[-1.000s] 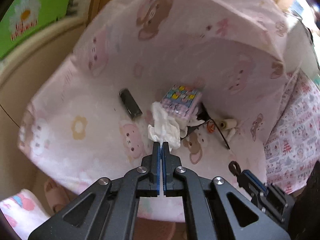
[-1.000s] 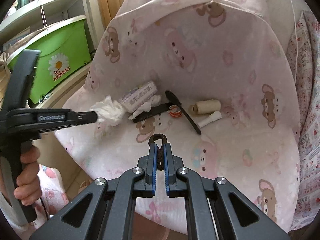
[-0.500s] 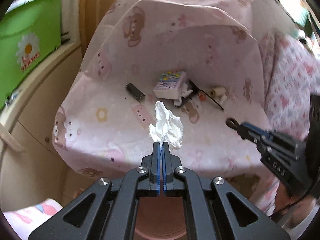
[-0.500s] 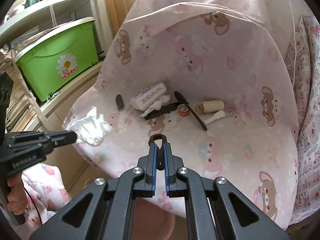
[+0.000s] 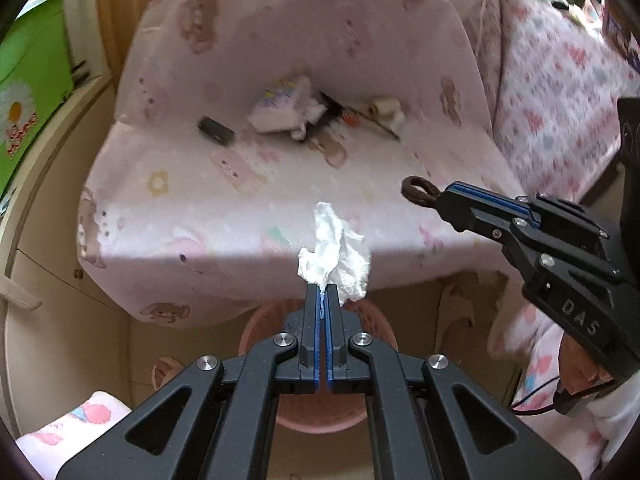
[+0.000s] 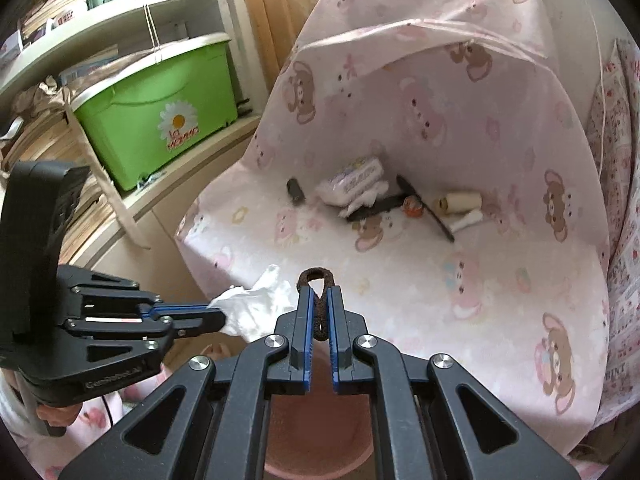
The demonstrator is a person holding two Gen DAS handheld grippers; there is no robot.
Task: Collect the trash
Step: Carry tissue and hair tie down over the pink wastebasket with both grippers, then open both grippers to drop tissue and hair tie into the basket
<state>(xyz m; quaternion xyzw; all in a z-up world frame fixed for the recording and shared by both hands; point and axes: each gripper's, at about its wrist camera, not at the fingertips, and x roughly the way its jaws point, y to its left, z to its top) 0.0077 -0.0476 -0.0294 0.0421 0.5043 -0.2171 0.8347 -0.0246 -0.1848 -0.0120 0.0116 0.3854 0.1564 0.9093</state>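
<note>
The crumpled white tissue (image 5: 334,254) sticks up from the tips of the left gripper (image 5: 322,294), whose blue-padded jaws are pressed together on its lower edge; the wad hangs over the front edge of the pink bear-print cloth covering the seat (image 5: 224,216), above the round pink plastic bin (image 5: 320,416) on the floor below. The left gripper points steeply downward, and in the right wrist view it reaches in level from the left side, the tissue (image 6: 256,308) at its tip just beside the right gripper (image 6: 319,300). That right gripper, also tilted downward, pinches a dark brown looped hair tie (image 6: 318,304) between nearly closed jaws (the loop's upper end pokes out past the fingertips), with the same pink bin (image 6: 316,432) under it. In the left wrist view the right gripper comes in from the right, holding the hair tie (image 5: 418,192) out over the seat. Further back on the cloth, well apart from both grippers, lie a small black oblong object (image 6: 296,192), a pale packet with coloured print (image 6: 352,182), a black comb-like strip (image 6: 426,208), a small orange item (image 6: 412,206) and a cream thread spool (image 6: 460,203). A green plastic storage box with a daisy label (image 6: 160,120) sits on a shelf to the left.
</note>
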